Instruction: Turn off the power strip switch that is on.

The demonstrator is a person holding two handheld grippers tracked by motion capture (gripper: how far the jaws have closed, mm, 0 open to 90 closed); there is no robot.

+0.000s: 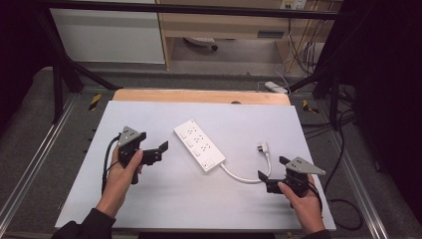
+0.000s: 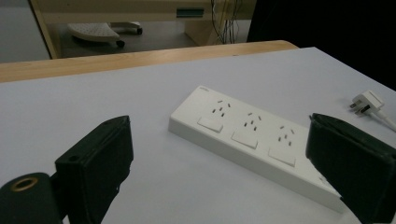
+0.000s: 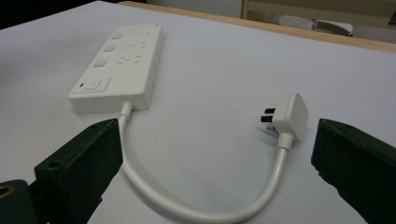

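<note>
Both jaws are wide and hold nothing, the left gripper (image 1: 160,151) near the strip (image 1: 199,144) mid-table and the right gripper (image 1: 272,174) by the plug (image 1: 263,148), so a hard grab on the bendy cord (image 1: 242,178) might drag the strip away.

Your table (image 1: 149,199) carries a pale sheet, its wooden edge bare along twelve o'clock. At centre lies a white power strip (image 1: 199,145), angled from eleven toward five; its cord (image 1: 244,178) curls toward three o'clock, ending in a plug (image 1: 263,148).
</note>
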